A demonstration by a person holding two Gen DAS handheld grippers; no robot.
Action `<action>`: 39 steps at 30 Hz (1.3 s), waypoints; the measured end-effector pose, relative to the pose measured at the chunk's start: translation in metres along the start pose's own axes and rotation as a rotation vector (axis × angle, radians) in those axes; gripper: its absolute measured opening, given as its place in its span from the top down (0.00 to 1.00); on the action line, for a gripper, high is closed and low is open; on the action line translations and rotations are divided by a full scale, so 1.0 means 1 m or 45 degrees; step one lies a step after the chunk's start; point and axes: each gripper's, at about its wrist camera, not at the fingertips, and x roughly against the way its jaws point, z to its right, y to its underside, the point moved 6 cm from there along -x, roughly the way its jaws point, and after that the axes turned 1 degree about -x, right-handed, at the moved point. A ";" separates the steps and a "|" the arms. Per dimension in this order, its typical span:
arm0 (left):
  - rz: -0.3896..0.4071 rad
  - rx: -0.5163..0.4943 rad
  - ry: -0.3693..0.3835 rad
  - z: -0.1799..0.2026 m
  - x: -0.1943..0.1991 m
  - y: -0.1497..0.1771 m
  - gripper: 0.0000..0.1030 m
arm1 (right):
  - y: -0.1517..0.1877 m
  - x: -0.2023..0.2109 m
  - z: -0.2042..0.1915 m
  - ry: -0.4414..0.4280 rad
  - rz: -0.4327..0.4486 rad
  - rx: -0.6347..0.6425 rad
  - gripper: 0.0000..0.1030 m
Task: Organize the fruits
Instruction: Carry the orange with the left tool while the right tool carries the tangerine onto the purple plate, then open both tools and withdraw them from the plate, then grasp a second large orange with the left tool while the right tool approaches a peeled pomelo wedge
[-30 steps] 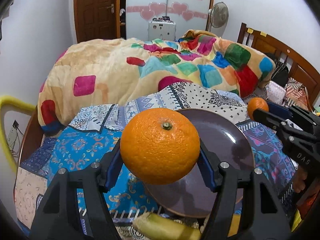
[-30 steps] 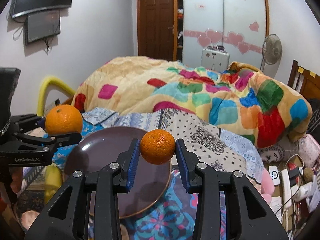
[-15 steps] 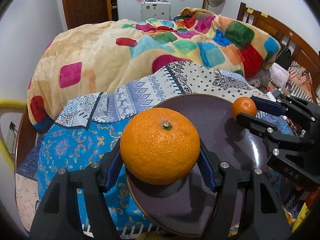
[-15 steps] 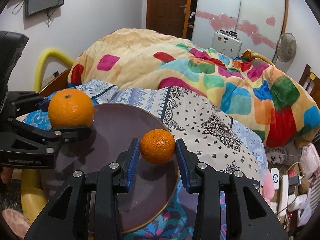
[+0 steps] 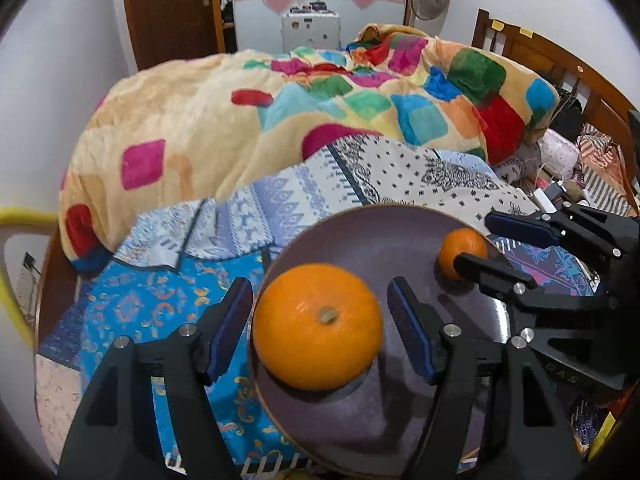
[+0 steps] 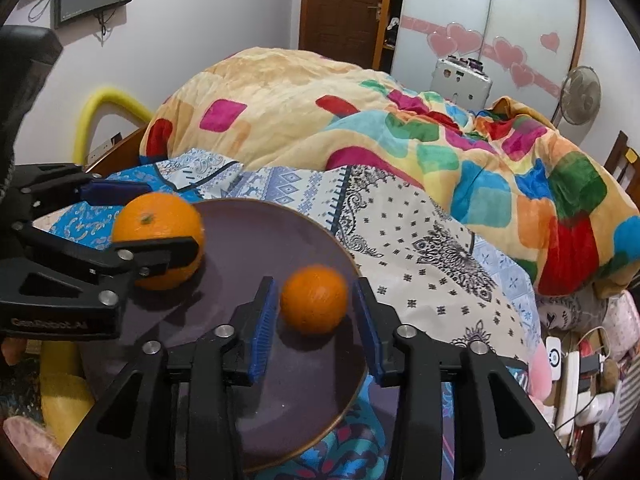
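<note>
A dark purple plate (image 5: 380, 248) (image 6: 260, 240) lies on the patterned bed cloth. On its left part rests a big orange (image 5: 318, 326) (image 6: 160, 224). My left gripper (image 5: 318, 292) (image 6: 172, 218) straddles it; the jaws are opening and a thin gap shows on each side. A small orange (image 6: 314, 300) (image 5: 460, 248) sits near the plate's right rim. Around it my right gripper (image 6: 314, 284) (image 5: 476, 240) is also opening, with its blue pads clear of the fruit.
A colourful patchwork quilt (image 5: 320, 112) is piled on the bed behind the plate. The wooden headboard (image 5: 560, 68) and a clutter of cables and bags (image 6: 580, 360) are on the right. A banana (image 6: 60, 396) lies left of the plate, with a yellow tube (image 6: 108, 100) further back.
Both grippers came down over the plate. Their jaws then parted, and each orange, gripped before, now rests on the plate between the loosened pads.
</note>
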 end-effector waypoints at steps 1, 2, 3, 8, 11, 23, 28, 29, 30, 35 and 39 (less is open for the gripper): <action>0.009 0.002 0.002 -0.001 0.004 -0.001 0.32 | -0.001 0.003 0.001 0.002 0.013 -0.007 0.56; 0.024 0.012 0.006 -0.002 0.012 -0.003 0.32 | -0.001 0.007 0.002 0.003 0.028 -0.016 0.52; 0.034 0.018 0.007 -0.003 0.017 -0.004 0.32 | -0.002 0.012 0.004 0.004 0.042 -0.024 0.51; 0.103 0.034 -0.010 -0.005 0.051 -0.003 0.29 | -0.002 0.041 0.007 0.013 0.093 -0.048 0.51; 0.133 0.024 -0.019 -0.003 0.072 0.001 0.28 | 0.000 0.059 0.009 0.023 0.126 -0.063 0.51; 0.209 -0.003 -0.041 0.013 0.144 0.048 0.17 | 0.027 0.136 -0.004 0.032 0.224 -0.101 0.51; 0.205 0.004 -0.050 0.017 0.160 0.079 0.15 | 0.047 0.163 -0.021 0.028 0.252 -0.097 0.50; 0.201 0.005 -0.055 0.018 0.162 0.086 0.15 | 0.052 0.168 -0.025 0.028 0.259 -0.096 0.48; 0.196 0.005 -0.056 0.020 0.164 0.094 0.14 | 0.056 0.172 -0.028 0.029 0.264 -0.094 0.45; 0.174 -0.015 -0.058 0.034 0.171 0.127 0.14 | 0.078 0.188 -0.043 0.018 0.283 -0.108 0.44; 0.171 -0.042 -0.055 0.050 0.175 0.148 0.13 | 0.099 0.190 -0.048 0.020 0.270 -0.131 0.44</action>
